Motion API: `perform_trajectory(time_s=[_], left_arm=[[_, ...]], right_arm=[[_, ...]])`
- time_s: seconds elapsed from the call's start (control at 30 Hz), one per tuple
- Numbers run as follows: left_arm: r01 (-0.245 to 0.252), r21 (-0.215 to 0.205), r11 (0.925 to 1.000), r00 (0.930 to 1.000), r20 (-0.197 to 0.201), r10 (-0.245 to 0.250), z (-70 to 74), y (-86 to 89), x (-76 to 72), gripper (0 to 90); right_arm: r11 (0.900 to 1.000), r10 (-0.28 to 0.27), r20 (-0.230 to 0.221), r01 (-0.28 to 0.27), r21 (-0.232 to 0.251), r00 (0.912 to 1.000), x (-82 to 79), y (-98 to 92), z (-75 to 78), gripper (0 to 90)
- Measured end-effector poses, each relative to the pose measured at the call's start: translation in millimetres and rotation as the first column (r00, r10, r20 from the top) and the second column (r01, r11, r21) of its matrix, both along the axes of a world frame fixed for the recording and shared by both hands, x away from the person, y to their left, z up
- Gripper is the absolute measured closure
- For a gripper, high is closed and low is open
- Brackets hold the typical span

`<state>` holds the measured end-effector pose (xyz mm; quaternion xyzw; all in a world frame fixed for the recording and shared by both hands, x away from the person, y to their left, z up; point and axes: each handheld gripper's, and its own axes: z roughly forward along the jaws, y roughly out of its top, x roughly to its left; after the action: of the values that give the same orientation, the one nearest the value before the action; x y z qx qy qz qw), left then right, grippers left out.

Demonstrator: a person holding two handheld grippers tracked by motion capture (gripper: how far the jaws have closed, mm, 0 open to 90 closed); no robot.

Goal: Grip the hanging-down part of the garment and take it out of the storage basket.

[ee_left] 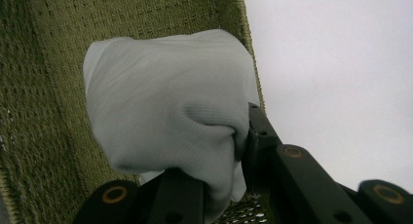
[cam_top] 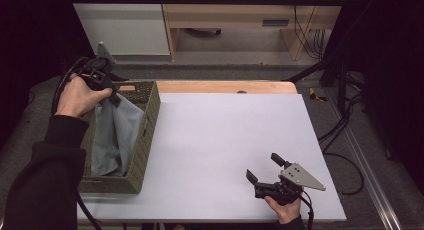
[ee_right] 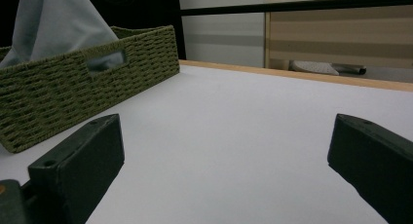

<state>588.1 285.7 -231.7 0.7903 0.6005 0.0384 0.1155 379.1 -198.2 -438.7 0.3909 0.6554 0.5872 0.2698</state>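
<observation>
The pale grey cloth [cam_top: 116, 135] hung into the woven green basket [cam_top: 146, 140] at the bench's [cam_top: 225, 150] left edge, its top corner clamped in the left tool [cam_top: 111, 92]. The right tool [cam_top: 266, 171] rested near the front edge, jaws wide apart and empty.

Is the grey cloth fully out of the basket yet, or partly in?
Partly in. The left gripper pinches the grey cloth by its top, while its lower folds lie inside the woven basket.

black sleeve [cam_top: 45, 170], black grippers, grey three-cornered plate [cam_top: 301, 176], black cables
</observation>
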Motion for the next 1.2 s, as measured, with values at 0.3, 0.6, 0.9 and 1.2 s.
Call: perform_trajectory(time_s=[0.3,0.6,0.9,1.2], left_arm=[[0.001,-0.001,1.0000,1.0000,0.004,-0.001,4.4,-2.3,-0.1,79.5],[-0.003,-0.005,1.0000,0.9997,0.022,0.003,16.5,-2.6,-4.9,79.5],[0.010,0.001,1.0000,0.9975,0.070,-0.010,45.5,-3.4,-16.2,79.5],[0.016,0.003,0.9999,0.9933,0.115,-0.016,72.1,-6.0,-26.7,79.5]], right_arm=[[1.000,-0.006,-0.001,0.006,0.007,1.0000,-0.4,-0.8,1.5,0.3],[1.000,0.003,-0.003,-0.003,0.009,1.0000,0.8,-0.6,2.0,0.3],[1.000,0.023,-0.015,-0.023,0.017,0.9996,0.7,3.1,4.6,0.3],[0.999,0.044,0.000,-0.044,0.018,0.9991,5.6,9.8,11.2,0.3]])
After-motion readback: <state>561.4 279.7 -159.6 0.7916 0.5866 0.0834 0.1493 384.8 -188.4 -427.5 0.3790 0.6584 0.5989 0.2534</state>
